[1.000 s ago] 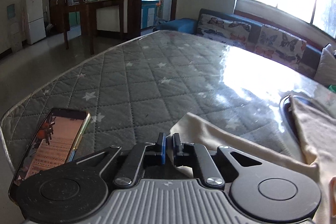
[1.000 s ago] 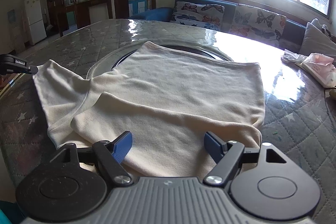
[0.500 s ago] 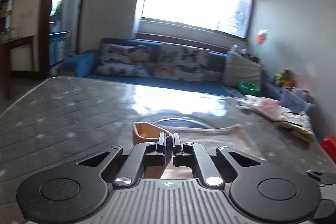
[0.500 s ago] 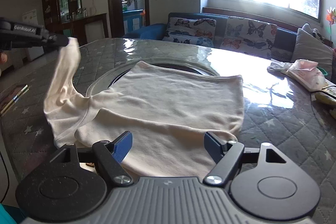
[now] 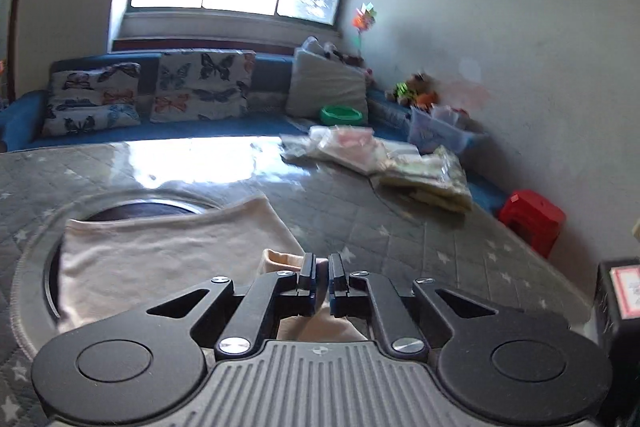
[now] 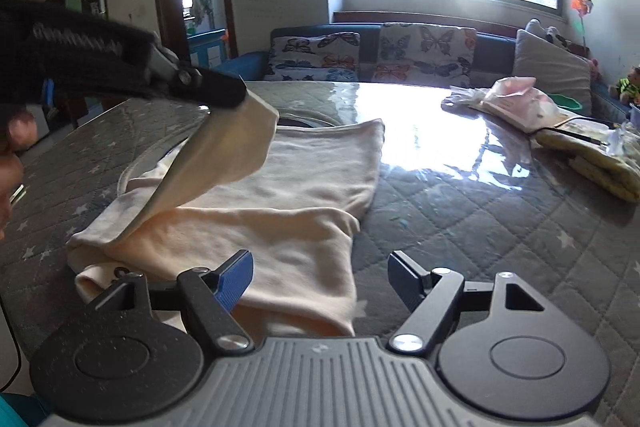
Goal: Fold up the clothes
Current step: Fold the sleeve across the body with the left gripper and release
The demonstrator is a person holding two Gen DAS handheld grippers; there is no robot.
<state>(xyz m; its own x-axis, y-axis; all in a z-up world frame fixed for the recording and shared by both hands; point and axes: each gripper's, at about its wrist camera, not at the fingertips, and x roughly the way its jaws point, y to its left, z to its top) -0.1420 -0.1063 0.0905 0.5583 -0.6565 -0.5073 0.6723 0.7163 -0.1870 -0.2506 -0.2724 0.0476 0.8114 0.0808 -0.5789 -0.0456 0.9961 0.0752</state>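
A cream shirt (image 6: pixel 304 195) lies partly folded on the quilted grey table (image 6: pixel 460 211). My left gripper (image 5: pixel 322 277) is shut on the shirt's sleeve (image 5: pixel 280 261) and holds it lifted above the shirt's body (image 5: pixel 160 251). In the right wrist view the left gripper (image 6: pixel 224 93) carries the sleeve (image 6: pixel 224 155) in the air over the shirt, from the left. My right gripper (image 6: pixel 320 281) is open and empty, low over the shirt's near edge.
Bagged clothes (image 6: pixel 560 123) lie at the table's far right; they also show in the left wrist view (image 5: pixel 384 159). A blue sofa with butterfly cushions (image 6: pixel 380 51) stands behind the table. A red stool (image 5: pixel 532 219) stands on the floor at the right.
My left gripper has lifted the sleeve off the table's left side and swung it rightward over the shirt's body. My right gripper has stayed open and shifted a little to the right.
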